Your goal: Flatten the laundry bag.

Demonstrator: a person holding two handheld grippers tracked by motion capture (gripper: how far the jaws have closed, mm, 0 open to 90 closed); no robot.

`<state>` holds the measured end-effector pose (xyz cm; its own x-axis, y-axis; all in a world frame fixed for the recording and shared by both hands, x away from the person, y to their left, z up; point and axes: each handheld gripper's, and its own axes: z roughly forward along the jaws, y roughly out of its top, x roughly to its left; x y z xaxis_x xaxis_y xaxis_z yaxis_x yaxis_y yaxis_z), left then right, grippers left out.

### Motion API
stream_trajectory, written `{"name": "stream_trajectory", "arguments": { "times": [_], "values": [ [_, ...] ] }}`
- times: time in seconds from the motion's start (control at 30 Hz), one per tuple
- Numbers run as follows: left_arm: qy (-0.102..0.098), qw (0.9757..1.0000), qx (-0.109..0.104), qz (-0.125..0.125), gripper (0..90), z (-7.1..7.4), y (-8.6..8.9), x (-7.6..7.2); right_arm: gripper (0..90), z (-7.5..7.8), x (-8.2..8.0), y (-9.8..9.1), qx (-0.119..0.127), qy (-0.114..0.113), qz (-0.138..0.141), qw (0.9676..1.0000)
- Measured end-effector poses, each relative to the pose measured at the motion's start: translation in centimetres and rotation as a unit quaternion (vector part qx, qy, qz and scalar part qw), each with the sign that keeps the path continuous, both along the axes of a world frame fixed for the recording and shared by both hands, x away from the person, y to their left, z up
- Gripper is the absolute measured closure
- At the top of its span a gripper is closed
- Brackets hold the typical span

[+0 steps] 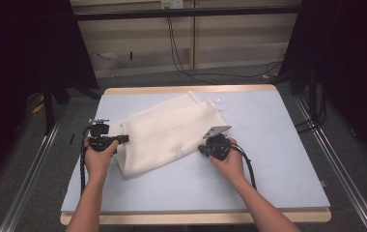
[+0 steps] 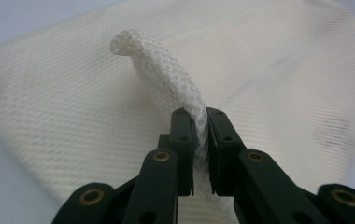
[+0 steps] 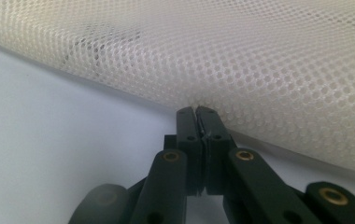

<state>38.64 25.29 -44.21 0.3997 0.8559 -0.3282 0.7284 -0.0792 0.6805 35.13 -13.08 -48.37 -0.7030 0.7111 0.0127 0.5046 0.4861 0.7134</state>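
Cream honeycomb mesh bag (image 2: 278, 70), ropy fold between left tongs (image 2: 200, 122)

Cream mesh bag (image 1: 167, 133), lying flat (slightly rumpled) diagonally across the table's middle

Mesh bag (image 2: 259, 70): far corners cut off by frame edges in left gripper view. Right gripper (image 3: 197, 112) fingertips meet the mesh edge; actual pinch unclear.

Cream mesh bag (image 1: 167, 135) on pale blue table (image 1: 268, 159).
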Motion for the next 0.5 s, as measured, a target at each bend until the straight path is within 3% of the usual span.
{"name": "stream_trajectory", "arguments": {
  "times": [0.13, 0.2, 0.23, 0.27, 0.3, 0.33, 0.5],
  "values": [
    [-0.036, 0.9978, -0.014, -0.054, 83.3, 1.5, -2.6, -1.8, 87.9, 0.0, 0.0, 0.1, -0.002, 0.001, -0.002, 1.0],
    [-0.05, 0.9944, -0.01, -0.093, 83.3, 2.1, -4.9, -2.7, 87.9, 0.0, 0.0, 0.0, -0.002, 0.0, -0.002, 1.0],
    [-0.05, 0.9944, -0.01, -0.093, 83.3, 2.1, -4.9, -2.7, 87.8, 0.1, 0.0, 0.0, -0.006, -0.001, -0.004, 1.0],
    [-0.049, 0.9912, -0.01, -0.123, 83.3, 2.0, -6.3, -3.3, 87.8, 0.2, -0.1, 0.0, -0.005, 0.002, -0.003, 1.0],
    [-0.049, 0.9912, -0.01, -0.123, 83.3, 2.0, -6.3, -3.3, 87.8, 0.2, -0.1, 0.0, -0.005, 0.002, -0.003, 1.0],
    [-0.049, 0.9886, 0.005, -0.142, 83.2, 1.7, -7.7, -3.7, 87.0, 0.3, -0.2, -0.1, -0.004, -0.002, -0.007, 1.0],
    [-0.043, 0.9855, 0.014, -0.163, 83.3, 0.7, -9.5, -4.4, 84.5, 1.4, -0.6, -0.4, 0.012, -0.003, -0.014, 0.9998]
  ]
}}
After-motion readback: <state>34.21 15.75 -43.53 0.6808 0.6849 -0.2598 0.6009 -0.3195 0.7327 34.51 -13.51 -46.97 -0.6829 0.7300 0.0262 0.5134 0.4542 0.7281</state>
